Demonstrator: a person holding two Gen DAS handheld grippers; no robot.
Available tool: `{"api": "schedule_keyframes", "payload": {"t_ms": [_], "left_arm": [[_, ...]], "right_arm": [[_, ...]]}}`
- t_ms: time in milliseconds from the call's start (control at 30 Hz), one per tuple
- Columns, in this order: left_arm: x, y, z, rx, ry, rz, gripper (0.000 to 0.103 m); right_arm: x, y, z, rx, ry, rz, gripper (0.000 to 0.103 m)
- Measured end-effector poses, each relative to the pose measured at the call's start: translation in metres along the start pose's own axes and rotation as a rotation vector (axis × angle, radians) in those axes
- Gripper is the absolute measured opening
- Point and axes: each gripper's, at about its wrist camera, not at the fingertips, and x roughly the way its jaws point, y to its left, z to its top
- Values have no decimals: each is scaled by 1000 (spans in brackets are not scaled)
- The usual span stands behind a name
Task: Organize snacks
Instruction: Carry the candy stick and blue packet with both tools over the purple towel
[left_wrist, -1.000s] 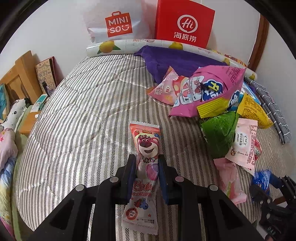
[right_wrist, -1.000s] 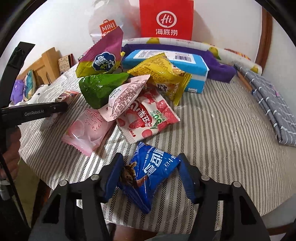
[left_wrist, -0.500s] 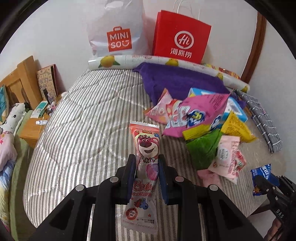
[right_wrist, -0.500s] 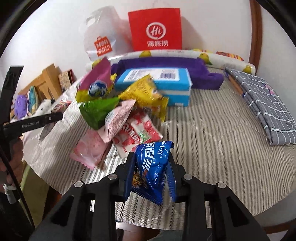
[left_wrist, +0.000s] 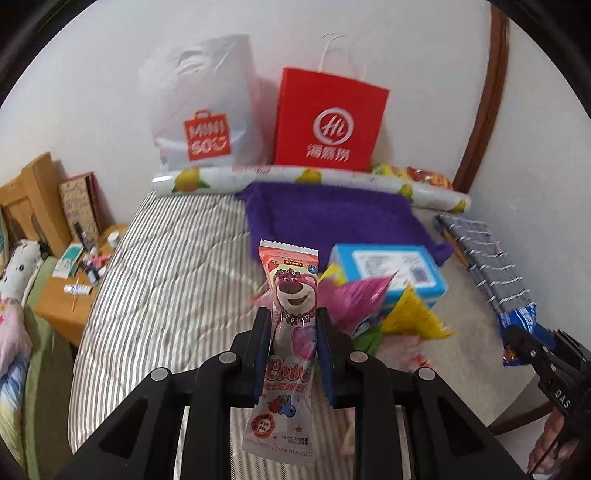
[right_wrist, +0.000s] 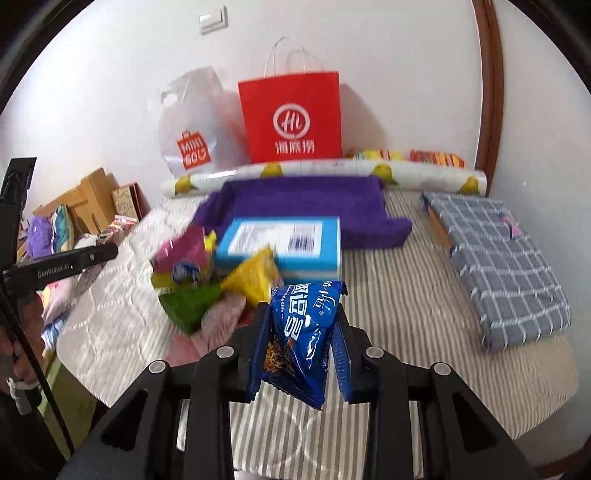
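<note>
My left tongs (left_wrist: 291, 325) pinch a glossy, flat bear wrapper (left_wrist: 290, 332); my right tongs (right_wrist: 300, 332) clamp a crinkly blue packet (right_wrist: 303, 332).

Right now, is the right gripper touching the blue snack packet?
Touching: the right wrist view shows the right gripper clamped on the blue snack packet, both pads pressing its sides.

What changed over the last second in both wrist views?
The right gripper closed on the blue snack packet that lay on the bed between its open jaws, then lifted it. The left gripper also rose, carrying the pink bear candy packet. The snack pile, red bag and white bag stayed put.
</note>
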Motion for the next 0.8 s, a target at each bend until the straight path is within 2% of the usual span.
{"api": "schedule_keyframes", "payload": {"t_ms": [367,800], "left_arm": [[18,-47,55,65,4,-78,23],[50,-65,119,89,-11,-60,23]], "right_arm": [[15,-1,74,-16,-39,39,32],[51,-6,154,-54,-84,65,32]]}}
